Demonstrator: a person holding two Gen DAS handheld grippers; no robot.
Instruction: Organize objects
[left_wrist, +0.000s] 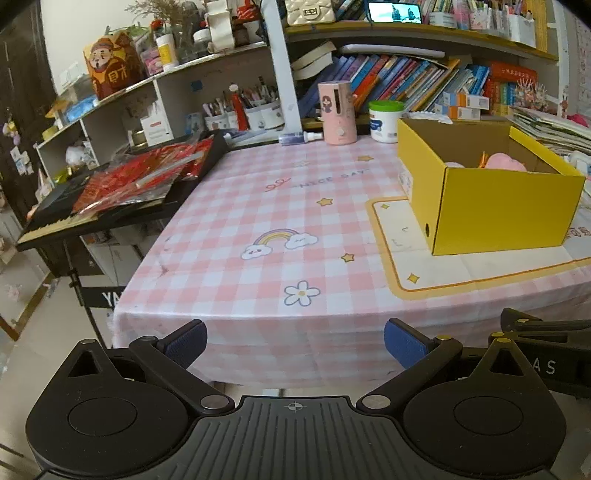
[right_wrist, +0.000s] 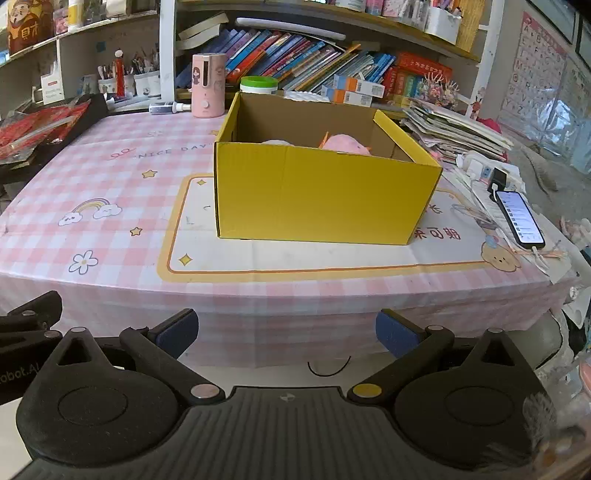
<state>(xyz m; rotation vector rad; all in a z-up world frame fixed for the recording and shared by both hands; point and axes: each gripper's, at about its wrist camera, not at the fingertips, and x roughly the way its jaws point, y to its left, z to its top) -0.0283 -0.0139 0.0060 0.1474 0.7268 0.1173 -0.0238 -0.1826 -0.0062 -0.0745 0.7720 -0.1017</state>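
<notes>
Nearest the lens: left gripper (left_wrist: 295, 341) and right gripper (right_wrist: 287, 332), both spread wide, both empty, short of the table edge. Beyond, one yellow box (right_wrist: 325, 192) on the white mat (right_wrist: 295, 254), two pink plush toys (right_wrist: 345, 144) inside. Likely snags: catching the box's raised wall, nudging the one phone (right_wrist: 520, 218) by the right edge.
</notes>
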